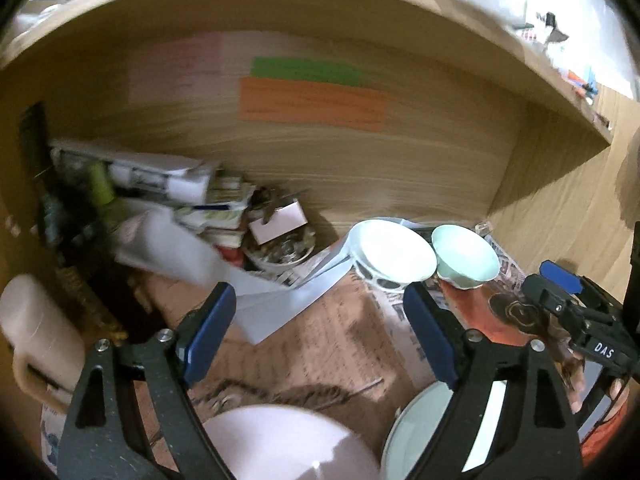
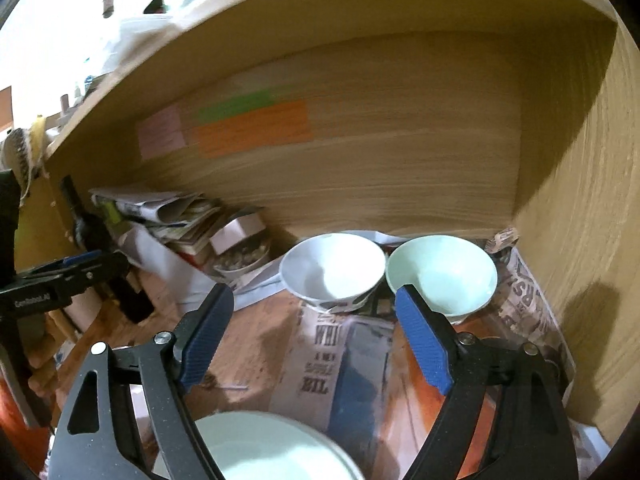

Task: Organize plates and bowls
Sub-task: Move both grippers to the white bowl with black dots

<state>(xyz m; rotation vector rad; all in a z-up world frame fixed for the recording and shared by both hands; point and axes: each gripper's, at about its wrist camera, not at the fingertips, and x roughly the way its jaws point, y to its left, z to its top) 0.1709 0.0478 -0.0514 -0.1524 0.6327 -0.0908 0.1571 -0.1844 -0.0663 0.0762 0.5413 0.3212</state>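
Observation:
Two bowls stand side by side at the back of a wooden cubby: a white patterned bowl and a pale green bowl to its right. In the left wrist view my left gripper is open and empty, short of the bowls, with a pale pink plate and a pale green plate below its fingers. My right gripper is open with nothing between its pads, above the pale green plate; it also shows at the right in the left wrist view.
Newspaper lines the cubby floor. A clutter of papers, boxes and a small filled dish fills the back left. A dark bottle stands at the left. Wooden walls close in on the right and behind.

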